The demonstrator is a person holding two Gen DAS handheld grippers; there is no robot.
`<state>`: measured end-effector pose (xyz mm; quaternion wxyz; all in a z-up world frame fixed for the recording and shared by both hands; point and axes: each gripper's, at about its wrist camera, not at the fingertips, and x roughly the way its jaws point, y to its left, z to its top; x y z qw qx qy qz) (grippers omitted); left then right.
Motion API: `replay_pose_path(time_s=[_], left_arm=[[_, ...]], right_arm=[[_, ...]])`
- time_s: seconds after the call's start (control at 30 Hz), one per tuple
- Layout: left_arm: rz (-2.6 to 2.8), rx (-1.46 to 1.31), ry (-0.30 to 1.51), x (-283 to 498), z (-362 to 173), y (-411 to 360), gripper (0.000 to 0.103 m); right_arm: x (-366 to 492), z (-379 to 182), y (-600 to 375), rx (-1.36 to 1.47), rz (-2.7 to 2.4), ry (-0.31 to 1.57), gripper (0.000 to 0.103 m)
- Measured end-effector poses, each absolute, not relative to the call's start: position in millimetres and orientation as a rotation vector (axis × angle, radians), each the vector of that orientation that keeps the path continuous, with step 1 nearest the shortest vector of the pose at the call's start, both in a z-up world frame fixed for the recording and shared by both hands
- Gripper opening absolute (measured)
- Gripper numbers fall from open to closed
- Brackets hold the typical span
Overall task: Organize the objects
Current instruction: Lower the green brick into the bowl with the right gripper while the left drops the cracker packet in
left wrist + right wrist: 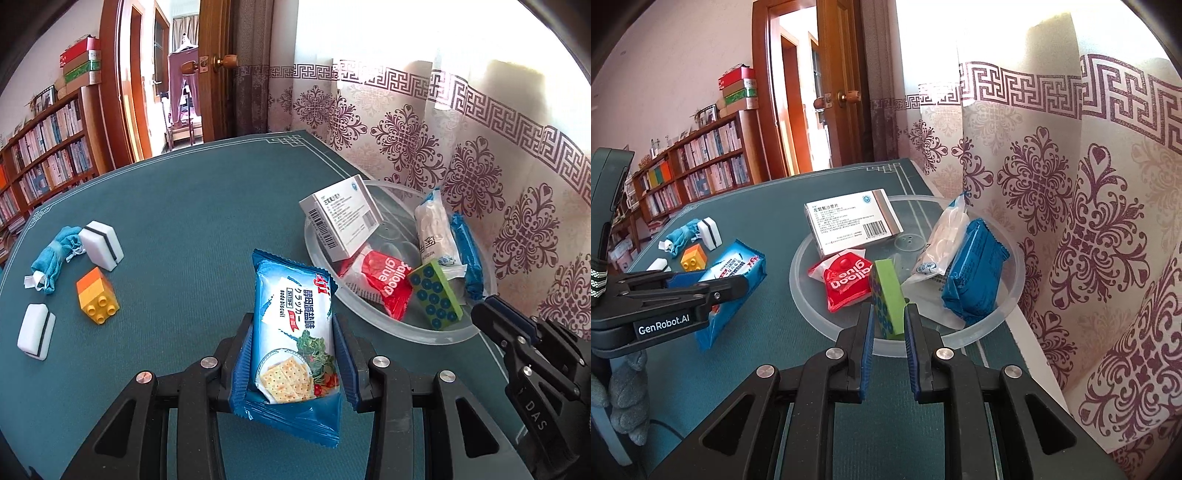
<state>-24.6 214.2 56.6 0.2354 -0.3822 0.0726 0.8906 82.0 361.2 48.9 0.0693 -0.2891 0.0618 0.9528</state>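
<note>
- The soda biscuit packet (295, 332) is clamped in the left gripper (291, 347), just beside the clear bowl (454, 334)
- The green block (888, 299) is pinched in the right gripper (889, 332) inside the bowl
- The packet is best carried over the rim before release
- The two white erasers (101, 245) are shown clearly only in the left view

Black tongs (889, 321) with blue pads (867, 354), silver screws and white "GenRobot.AI" lettering.

Blue-and-white cracker packet (295, 332), red glue pouch (388, 284), green block (437, 297) with blue dots.
</note>
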Motion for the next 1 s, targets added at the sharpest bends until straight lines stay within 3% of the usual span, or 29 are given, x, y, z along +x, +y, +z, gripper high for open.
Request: replay_pose_path(time_s=[0.53, 0.57, 0.63, 0.7, 1.0], left_arm=[[2.276, -0.947, 0.267, -41.6, 69.7, 294.2, 0.044], [2.271, -0.935, 0.278, -42.5, 70.1, 298.6, 0.046], [2.289, -0.912, 0.274, -43.4, 71.9, 300.6, 0.067], [2.32, -0.89, 0.249, -43.7, 73.2, 295.1, 0.074], [2.37, -0.975, 0.191, -53.8, 59.7, 265.8, 0.074]], right_arm=[[80.8, 46.9, 369.0, -0.876, 2.865, 0.244, 0.018], [81.0, 46.6, 368.3, -0.876, 2.865, 0.242, 0.018], [81.6, 47.0, 367.2, -0.872, 2.867, 0.236, 0.018], [82.1, 47.8, 366.5, -0.865, 2.868, 0.231, 0.018], [80.6, 44.8, 361.0, -0.884, 2.867, 0.217, 0.018]])
